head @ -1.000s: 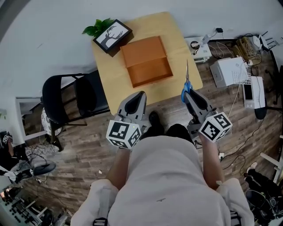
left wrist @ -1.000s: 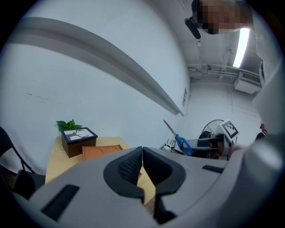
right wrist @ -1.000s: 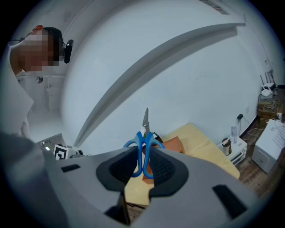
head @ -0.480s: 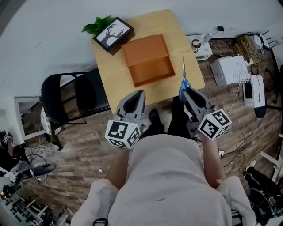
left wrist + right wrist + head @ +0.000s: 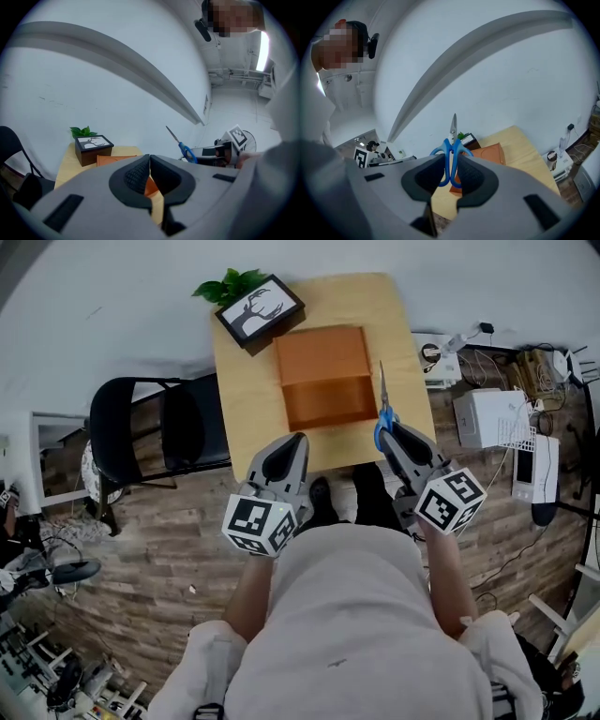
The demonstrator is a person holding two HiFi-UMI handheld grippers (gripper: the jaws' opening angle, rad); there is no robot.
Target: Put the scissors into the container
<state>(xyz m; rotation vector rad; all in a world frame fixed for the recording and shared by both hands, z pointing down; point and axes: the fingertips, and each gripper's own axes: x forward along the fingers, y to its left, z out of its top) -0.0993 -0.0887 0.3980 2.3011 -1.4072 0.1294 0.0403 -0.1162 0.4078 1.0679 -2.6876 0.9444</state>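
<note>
The right gripper's [image 5: 450, 171] pads are clamped on the blue handle loops of the scissors [image 5: 451, 154]. The closed blades stick straight out beyond the jaws. In the head view the right gripper [image 5: 384, 427] is held in the air over the near right part of the table [image 5: 242, 413]. The scissors [image 5: 382, 401] point away from the person, and their blades run just alongside the right wall of the container [image 5: 323, 376]. The scissors are not yet in it.

A second ago the blades sat clearly to the right of the container, over bare tabletop near the table's right edge. Now that gap has nearly closed.

The left gripper's [image 5: 150, 176] pads are pressed together with nothing between them, and only a sliver of the orange container [image 5: 115, 160] shows past them. In the head view the left gripper [image 5: 293, 444] hangs over the table's near edge, just short of the container's near left corner. It is placed much as it was before.

The container is an orange box on the middle of the wooden table, with a shallow far half and a deeper, darker near half. A framed deer picture [image 5: 260, 311] stands at its far left corner, with a green plant [image 5: 230, 285] behind it. Table and container now sit squarer and further right in the head view than they did a second ago. A black chair [image 5: 141, 432] stands left of the table on the plank floor [image 5: 159, 540], and a white box [image 5: 487, 413] lies among cables to the right.
</note>
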